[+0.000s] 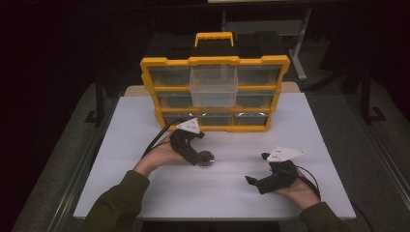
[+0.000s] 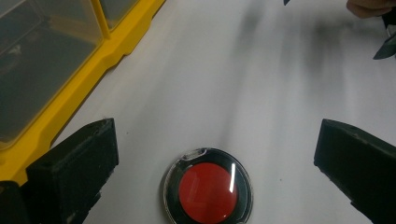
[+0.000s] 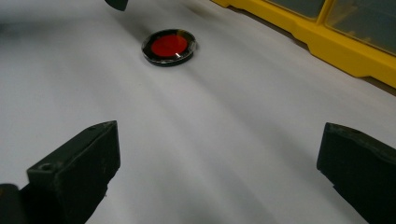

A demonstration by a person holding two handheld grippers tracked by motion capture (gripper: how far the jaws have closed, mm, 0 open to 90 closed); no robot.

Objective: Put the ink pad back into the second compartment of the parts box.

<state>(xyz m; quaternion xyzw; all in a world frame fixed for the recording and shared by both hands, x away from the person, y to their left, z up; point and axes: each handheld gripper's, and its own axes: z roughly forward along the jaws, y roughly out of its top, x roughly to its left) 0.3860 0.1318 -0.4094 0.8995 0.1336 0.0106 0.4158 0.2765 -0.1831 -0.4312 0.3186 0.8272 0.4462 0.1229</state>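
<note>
A small round disc with a red centre, black ring and clear rim [image 1: 206, 158] [image 2: 208, 187] [image 3: 168, 47] lies flat on the white table [image 1: 222, 193]. My left gripper [image 1: 200, 161] [image 2: 212, 163] hangs right over it, jaws wide open on either side of the disc without touching it. My right gripper [image 1: 252, 181] [image 3: 217, 168] sits open low over the table at the front right, well away from the disc, with nothing between its jaws. A yellow organizer case [image 1: 215, 92] with clear drawers stands upright at the back; one clear drawer [image 1: 213, 86] is pulled out.
The organizer's yellow frame [image 2: 70, 102] [image 3: 327, 44] lies close to the left gripper. The table's front edge [image 1: 212, 218] is near the person's forearms. Bare white table stretches between the two grippers.
</note>
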